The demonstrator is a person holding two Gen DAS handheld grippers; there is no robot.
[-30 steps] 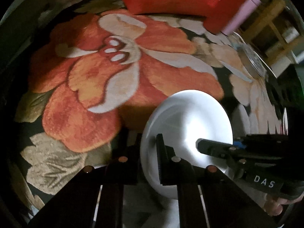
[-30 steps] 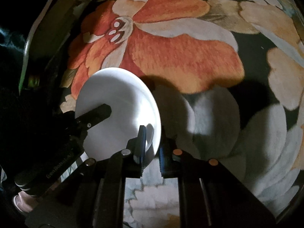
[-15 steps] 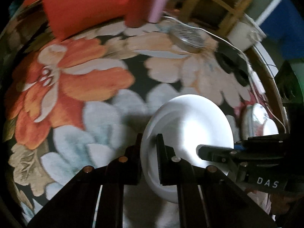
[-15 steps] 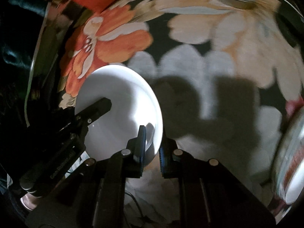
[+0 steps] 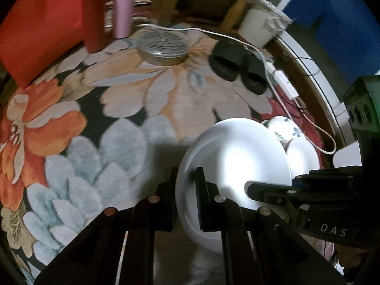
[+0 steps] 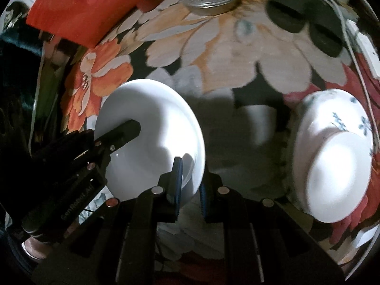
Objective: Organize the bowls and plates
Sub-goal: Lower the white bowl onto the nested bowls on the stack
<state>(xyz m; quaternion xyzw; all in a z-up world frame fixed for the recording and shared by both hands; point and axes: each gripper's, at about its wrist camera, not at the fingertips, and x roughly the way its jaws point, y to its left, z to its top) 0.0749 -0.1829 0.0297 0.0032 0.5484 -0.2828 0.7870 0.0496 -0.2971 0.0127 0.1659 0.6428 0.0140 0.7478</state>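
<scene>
Left claw (image 5: 185,178): clenched on the near rim of the white plate (image 5: 237,161), which we hold off the floral rug (image 5: 118,142).
Right claw (image 6: 191,173): clamped on the plate's opposite rim; we share the load.
Plate: round, smooth, glossy, shallow.
Stack (image 6: 332,161): we see overturned blue-patterned bowls to the plate's right, nearer our right claw, toward the rug's right edge.
Far edge: ribbed metal dish (image 5: 163,45), black slippers (image 5: 237,68), white cable (image 5: 273,76).
</scene>
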